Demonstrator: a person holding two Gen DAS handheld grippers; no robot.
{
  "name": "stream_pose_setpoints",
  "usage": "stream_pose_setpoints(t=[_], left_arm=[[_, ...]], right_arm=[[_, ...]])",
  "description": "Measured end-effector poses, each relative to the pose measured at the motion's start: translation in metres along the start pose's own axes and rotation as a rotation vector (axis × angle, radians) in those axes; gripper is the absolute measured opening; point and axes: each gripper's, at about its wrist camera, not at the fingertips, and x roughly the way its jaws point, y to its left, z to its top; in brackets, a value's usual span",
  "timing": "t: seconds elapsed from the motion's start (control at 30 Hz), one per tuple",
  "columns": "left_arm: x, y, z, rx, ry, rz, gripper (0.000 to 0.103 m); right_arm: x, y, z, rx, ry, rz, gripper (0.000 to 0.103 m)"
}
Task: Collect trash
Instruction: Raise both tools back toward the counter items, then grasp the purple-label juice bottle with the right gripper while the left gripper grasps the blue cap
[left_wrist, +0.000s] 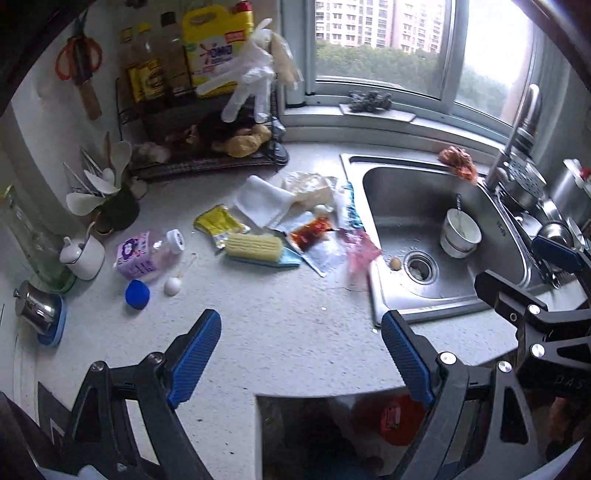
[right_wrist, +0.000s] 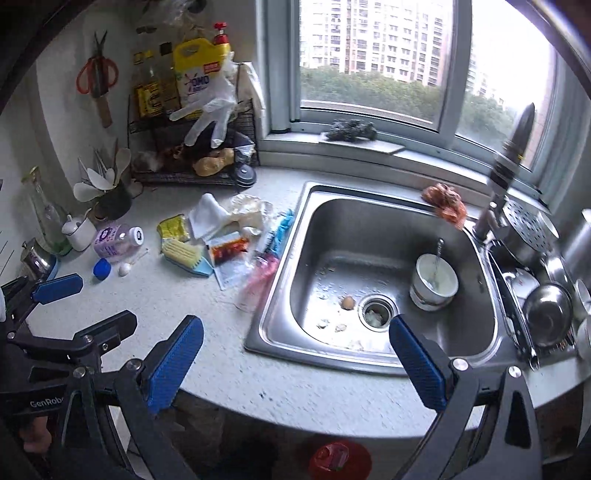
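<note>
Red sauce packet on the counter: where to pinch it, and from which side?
The red sauce packet lies flat among other wrappers, so a top-down pinch would probably slide. Its clear end reaches onto bare counter toward the front. I'd come in low from the front with the open left gripper and pinch that edge.

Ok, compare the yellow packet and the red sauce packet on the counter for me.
The yellow packet is opaque yellow and lies nearer the pink bottle; the red sauce packet is clear, shows red sauce, and lies nearer the sink. Both lie flat in the same litter pile beside the yellow brush.
</note>
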Motion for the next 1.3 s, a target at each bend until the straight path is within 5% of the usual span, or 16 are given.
stream_pose_setpoints(t=[0.2, 0.53, 0.93, 1.3], left_arm=[[0.013, 0.096, 0.015, -0.146, 0.031, 0.131, 0.088], [0.054, 0.218, 0.003, -0.399, 0.105, 0.213, 0.087], [0.086, 0.296, -0.017, -0.557, 0.186, 0.299, 0.087], [0.117, 0.324, -0.039, -0.688, 0.239, 0.289, 0.087]], right_arm=[[0.049, 0.075, 0.057, -0.182, 0.011, 0.098, 0.101], [0.130, 0.187, 0.097, -0.443, 0.106, 0.251, 0.101], [0.199, 0.285, 0.120, -0.712, 0.214, 0.449, 0.101], [0.249, 0.342, 0.111, -0.896, 0.333, 0.507, 0.101]])
